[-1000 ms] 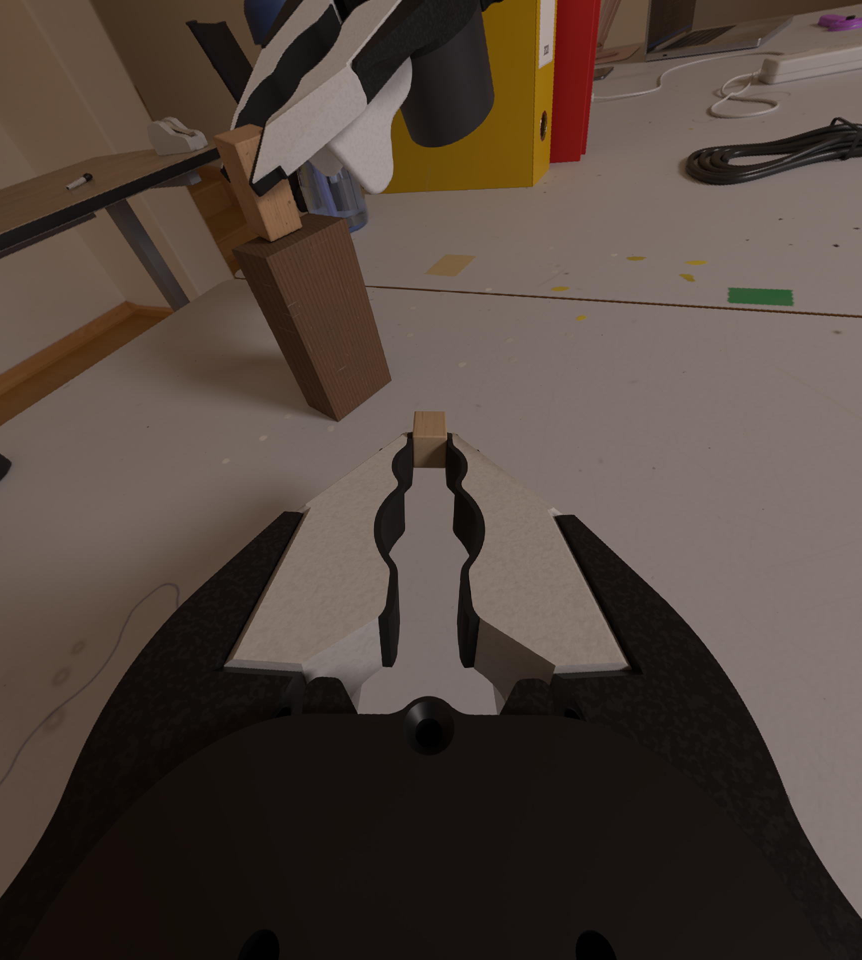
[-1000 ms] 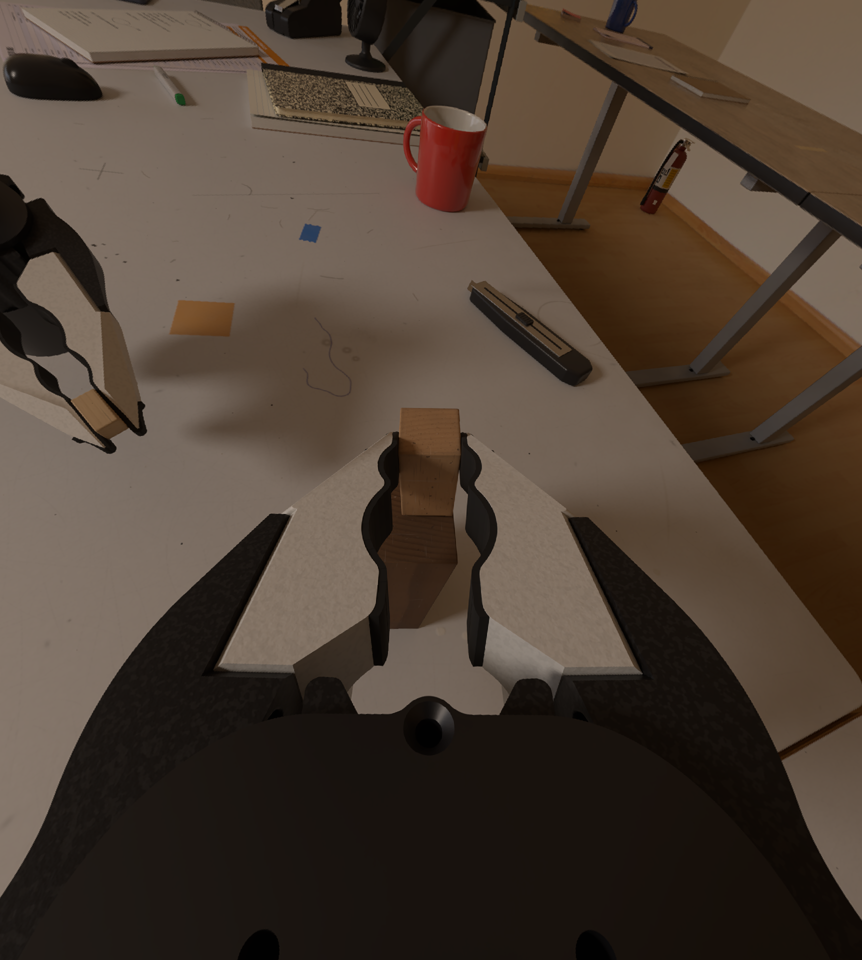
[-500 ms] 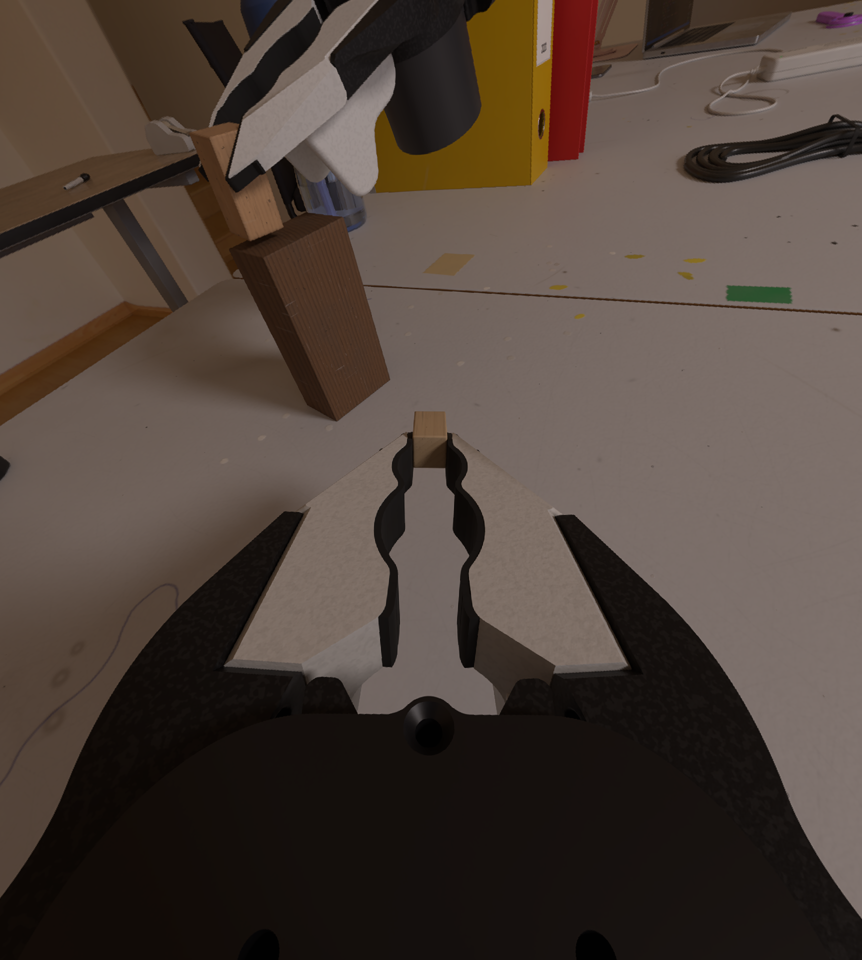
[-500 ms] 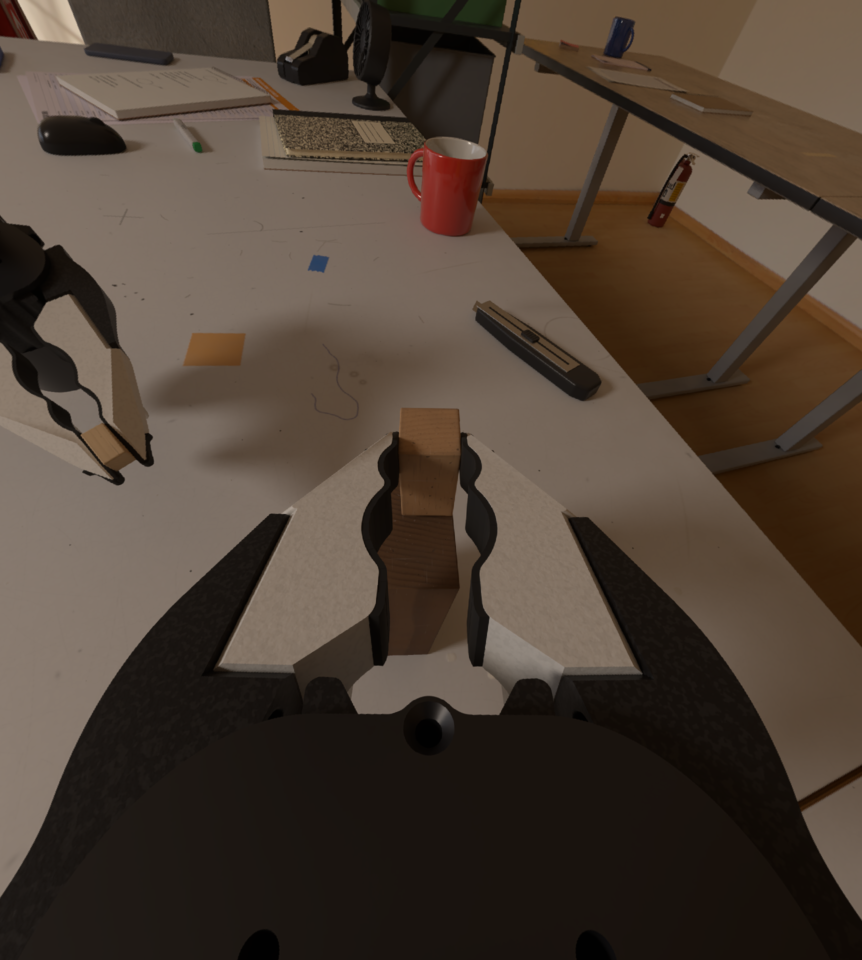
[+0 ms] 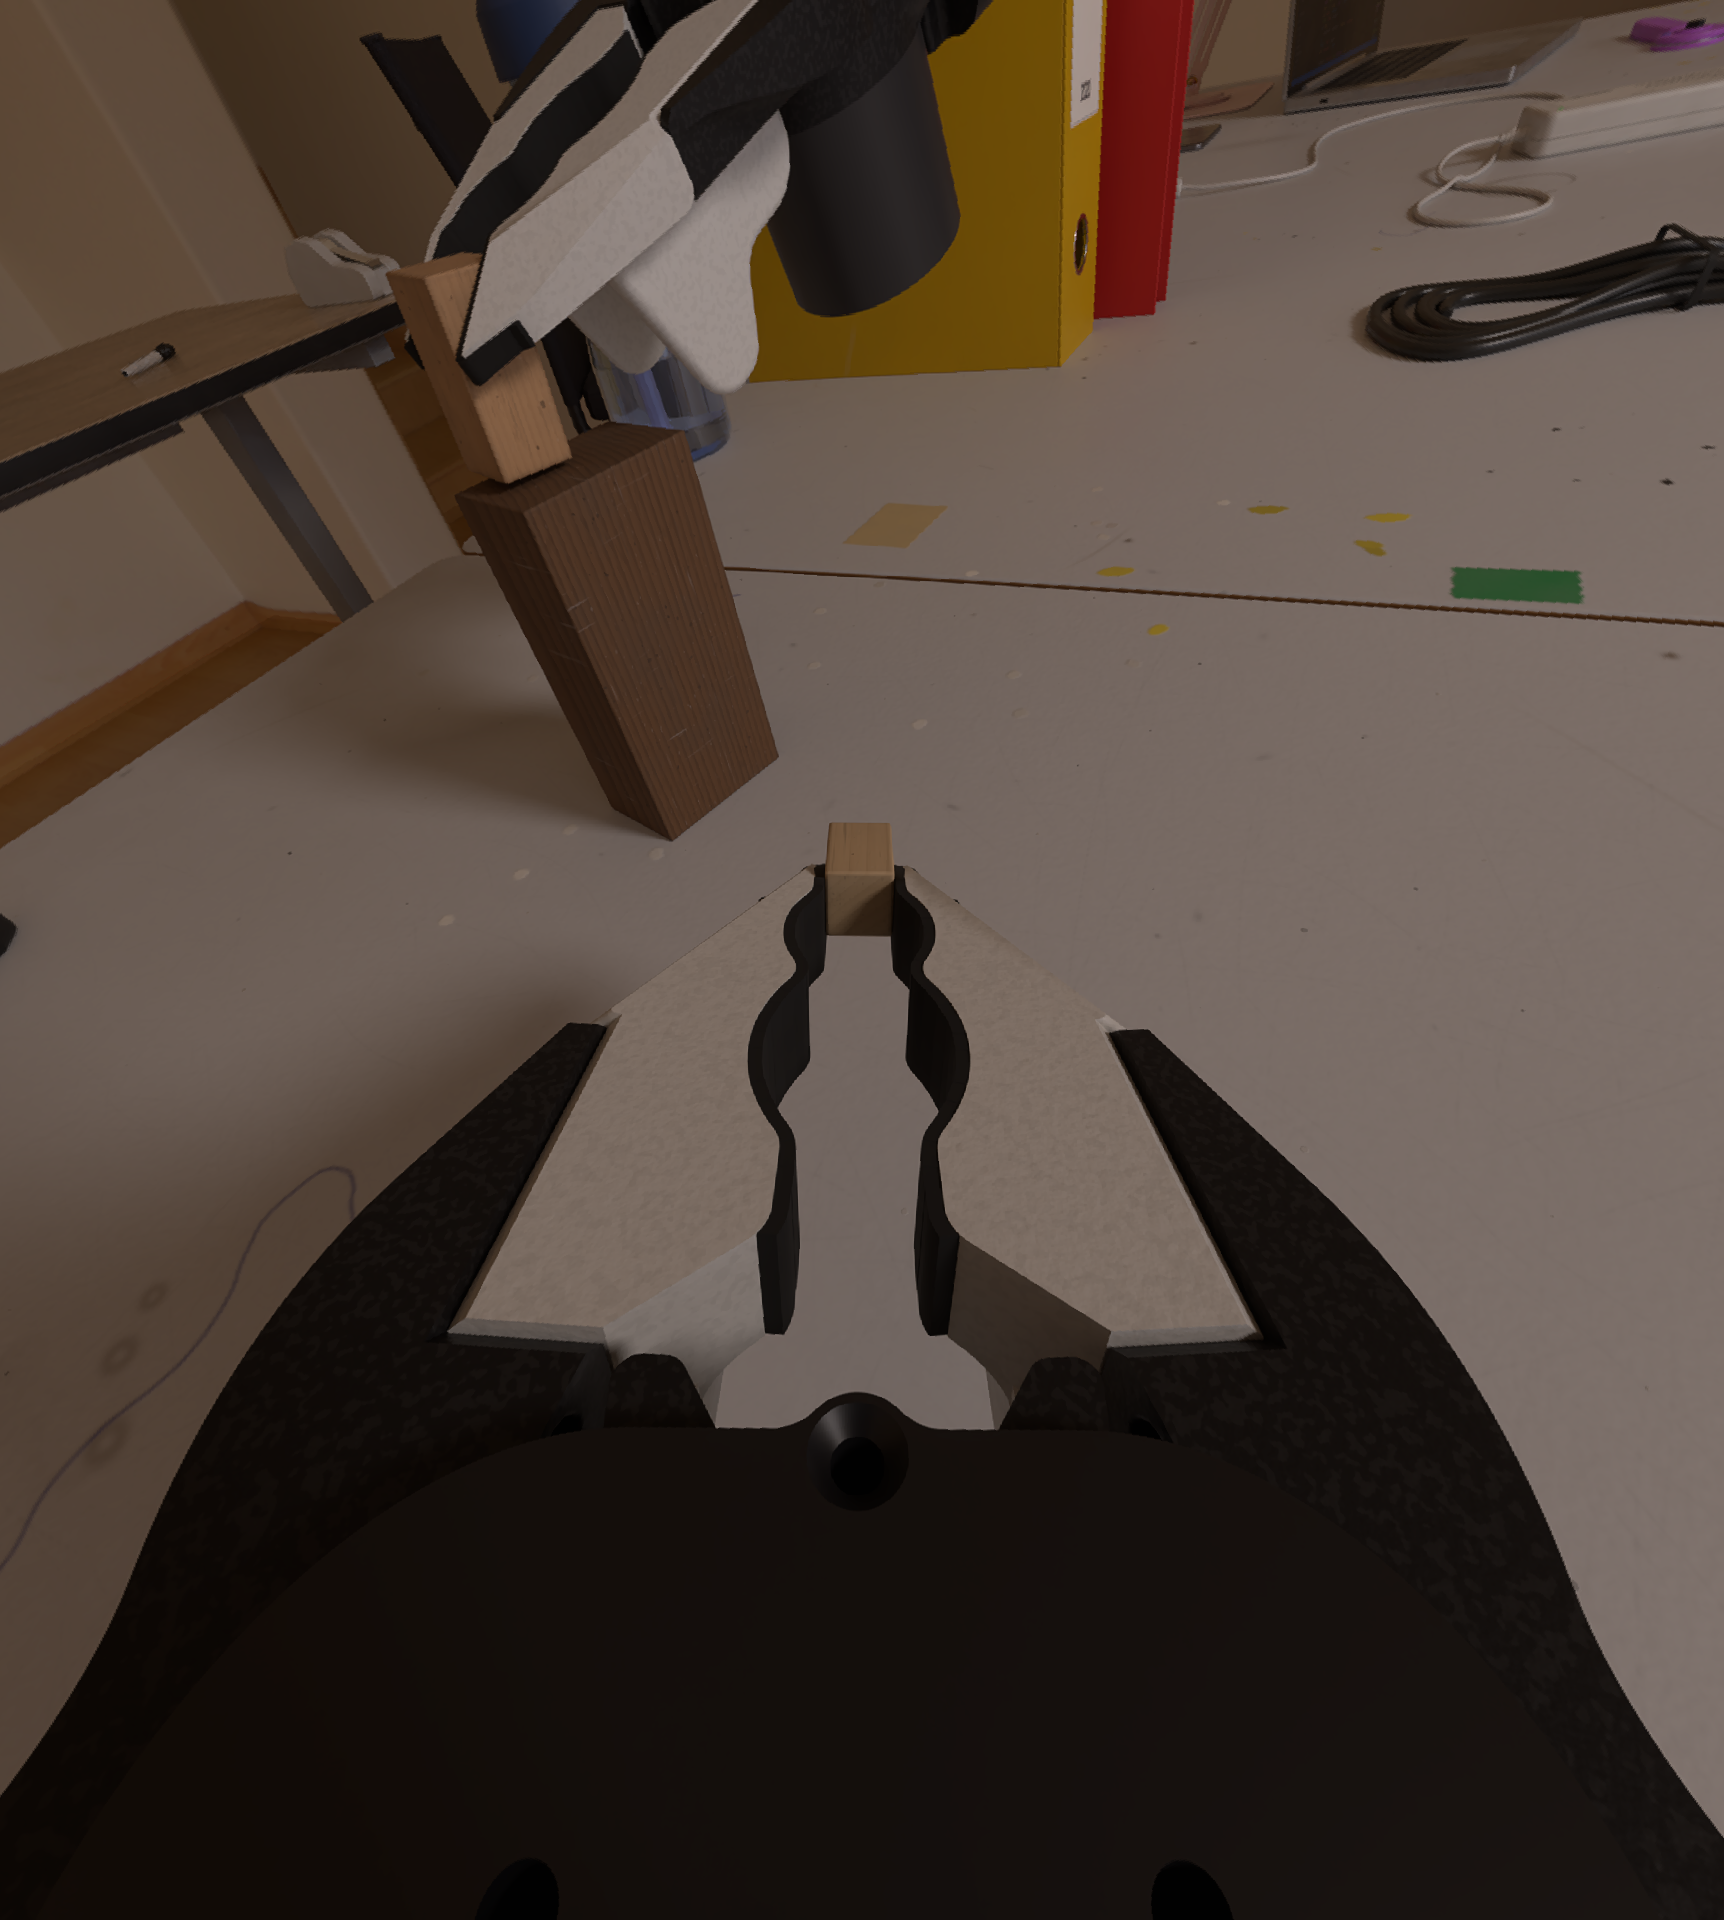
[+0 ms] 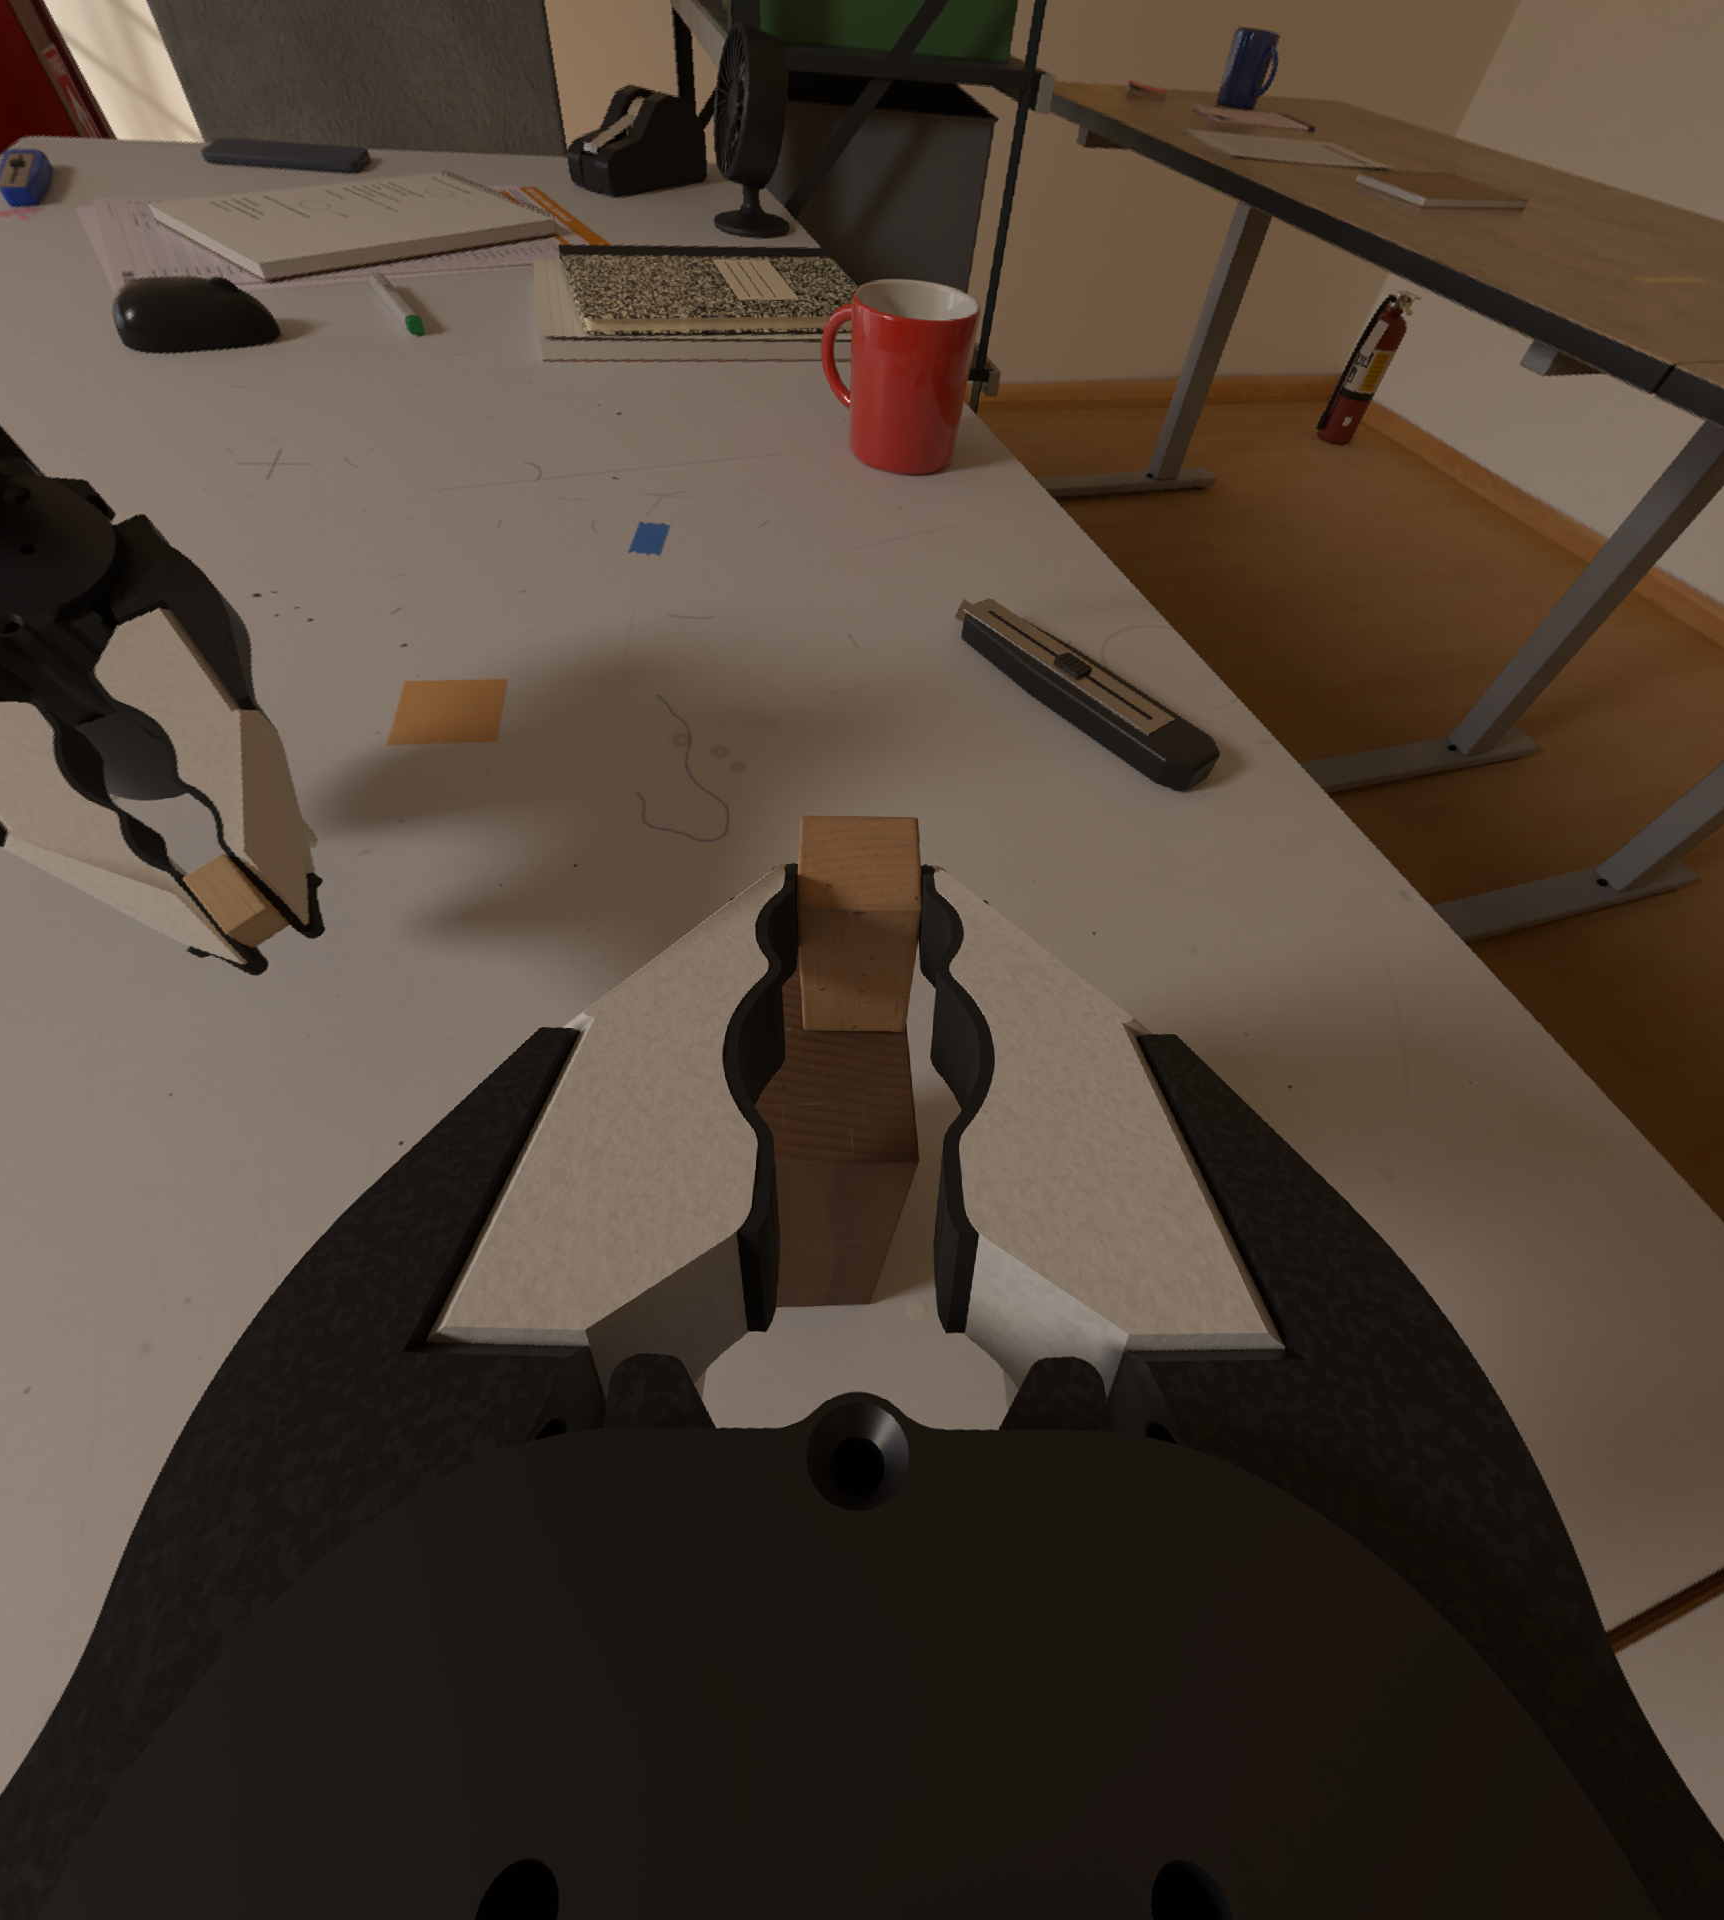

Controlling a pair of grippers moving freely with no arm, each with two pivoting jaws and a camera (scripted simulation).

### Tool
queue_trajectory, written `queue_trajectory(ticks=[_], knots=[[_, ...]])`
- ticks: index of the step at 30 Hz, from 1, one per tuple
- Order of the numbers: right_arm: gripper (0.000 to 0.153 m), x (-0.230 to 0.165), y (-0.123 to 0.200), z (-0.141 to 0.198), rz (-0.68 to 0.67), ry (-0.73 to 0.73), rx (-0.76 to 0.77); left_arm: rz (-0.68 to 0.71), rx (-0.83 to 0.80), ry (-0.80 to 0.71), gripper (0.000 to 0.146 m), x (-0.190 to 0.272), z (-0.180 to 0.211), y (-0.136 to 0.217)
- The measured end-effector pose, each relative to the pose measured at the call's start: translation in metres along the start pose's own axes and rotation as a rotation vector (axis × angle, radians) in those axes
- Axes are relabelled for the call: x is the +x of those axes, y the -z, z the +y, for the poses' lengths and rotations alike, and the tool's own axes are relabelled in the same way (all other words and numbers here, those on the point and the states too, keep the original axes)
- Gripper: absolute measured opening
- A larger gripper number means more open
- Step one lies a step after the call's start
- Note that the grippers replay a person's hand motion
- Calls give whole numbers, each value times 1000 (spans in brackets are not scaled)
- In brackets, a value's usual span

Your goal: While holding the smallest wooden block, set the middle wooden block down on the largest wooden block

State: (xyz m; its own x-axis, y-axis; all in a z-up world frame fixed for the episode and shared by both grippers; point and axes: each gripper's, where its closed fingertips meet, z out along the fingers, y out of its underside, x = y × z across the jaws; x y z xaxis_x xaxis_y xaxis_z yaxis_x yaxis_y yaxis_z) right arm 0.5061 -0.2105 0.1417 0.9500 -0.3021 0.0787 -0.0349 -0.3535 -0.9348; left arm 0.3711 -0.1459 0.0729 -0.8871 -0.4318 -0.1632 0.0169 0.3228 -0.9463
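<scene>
Edges: largest wooden block (image 5: 619,634) is standing near the table's (image 5: 1253,831) left edge; open tabletop is lying right of it.
Counts: three blocks, two grippers.
Left gripper (image 5: 859,883): pinching smallest wooden block (image 5: 858,879), clear of the table.
Right gripper (image 6: 856,883): clamping middle wooden block (image 6: 856,925), its lower end touching the largest's top.
Room: office desks, wood floor.
</scene>
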Motion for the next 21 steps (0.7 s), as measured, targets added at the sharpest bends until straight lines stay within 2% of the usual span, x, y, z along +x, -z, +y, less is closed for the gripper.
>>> queue_trajectory(ticks=[21], knots=[[22,-4,10,2,-37,11,-39,3,-5,-4,11,0,1,0]])
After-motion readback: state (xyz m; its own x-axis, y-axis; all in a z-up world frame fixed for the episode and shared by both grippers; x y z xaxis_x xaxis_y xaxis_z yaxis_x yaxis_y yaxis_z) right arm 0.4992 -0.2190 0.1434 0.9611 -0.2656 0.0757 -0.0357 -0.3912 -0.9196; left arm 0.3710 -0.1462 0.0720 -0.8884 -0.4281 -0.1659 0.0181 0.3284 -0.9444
